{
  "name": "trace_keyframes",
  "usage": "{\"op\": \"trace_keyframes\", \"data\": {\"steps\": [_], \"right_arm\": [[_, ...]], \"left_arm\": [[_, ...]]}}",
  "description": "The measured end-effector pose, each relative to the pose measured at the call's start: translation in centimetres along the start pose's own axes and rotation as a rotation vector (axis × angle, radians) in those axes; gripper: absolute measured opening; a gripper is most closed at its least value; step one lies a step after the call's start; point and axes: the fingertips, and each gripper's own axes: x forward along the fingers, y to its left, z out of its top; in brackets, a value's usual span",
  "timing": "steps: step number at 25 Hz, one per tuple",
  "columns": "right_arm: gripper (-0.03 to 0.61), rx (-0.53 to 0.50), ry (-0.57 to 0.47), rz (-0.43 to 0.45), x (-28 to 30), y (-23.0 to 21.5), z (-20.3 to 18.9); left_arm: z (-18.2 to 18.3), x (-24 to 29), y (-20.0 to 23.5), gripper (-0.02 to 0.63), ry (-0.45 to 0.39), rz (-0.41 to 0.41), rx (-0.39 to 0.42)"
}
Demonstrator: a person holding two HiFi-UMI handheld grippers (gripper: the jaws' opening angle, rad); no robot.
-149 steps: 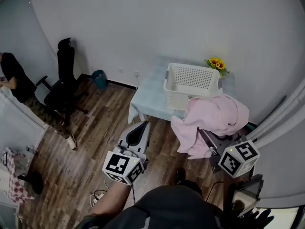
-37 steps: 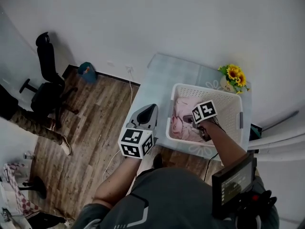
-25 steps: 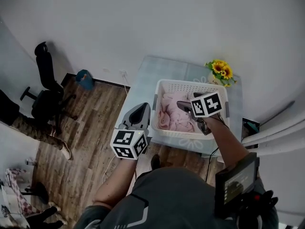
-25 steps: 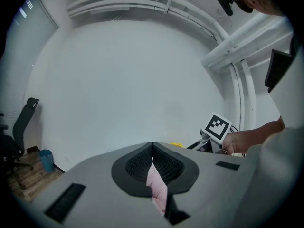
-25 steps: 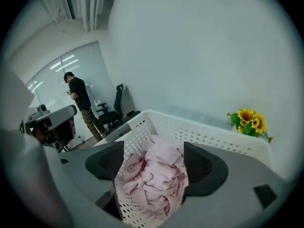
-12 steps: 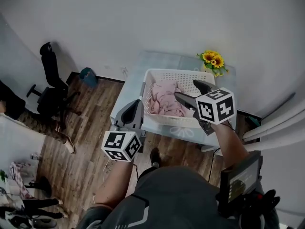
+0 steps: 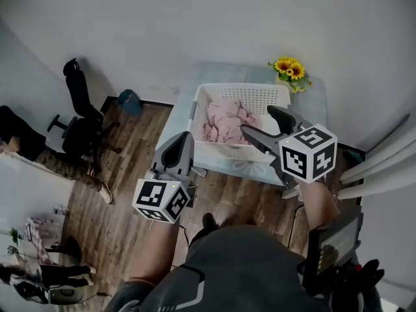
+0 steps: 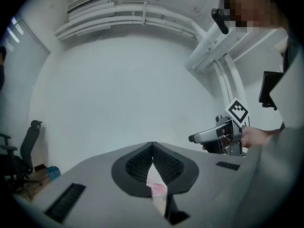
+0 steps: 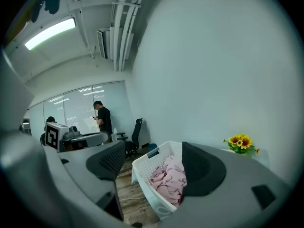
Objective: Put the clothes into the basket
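A white laundry basket (image 7: 253, 96) stands on a pale blue table (image 7: 316, 106), with a pink garment (image 7: 227, 123) heaped inside it. My right gripper (image 7: 258, 121) hovers open and empty over the basket's near rim. In the right gripper view its jaws (image 9: 153, 148) stand apart, framing the basket (image 9: 145, 167) and the pink garment (image 9: 170, 178). My left gripper (image 7: 184, 138) is shut, level with the table's left front corner and holding nothing. In the left gripper view its jaws (image 8: 152, 150) leave only a thin slit.
Sunflowers (image 7: 290, 69) stand behind the basket by the wall. An office chair (image 7: 83, 119), a blue bin (image 7: 129, 100) and a person (image 7: 14, 130) are on the wooden floor to the left. A curtain (image 7: 383, 168) hangs at the right.
My right gripper carried the pink garment to the basket, let it go there and has drawn back out, open. The left gripper stayed shut beside the table.
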Motion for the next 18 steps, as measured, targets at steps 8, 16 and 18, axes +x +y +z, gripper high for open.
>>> {"op": "trace_keyframes", "data": {"steps": [8, 16, 18], "right_arm": [[0.164, 0.006, -0.067, -0.041, -1.6, 3.0, 0.3], [0.053, -0.005, -0.147, -0.198, -1.3, 4.7, 0.9], [0.046, -0.014, -0.17, -0.252, -1.4, 5.0, 1.0]], "left_arm": [[0.9, -2.3, 2.2, 0.009, -0.043, 0.019, -0.007], [0.8, -2.5, 3.7, 0.008, -0.041, -0.101, -0.013], [0.9, -2.6, 4.1, 0.008, -0.04, -0.116, -0.004]]}}
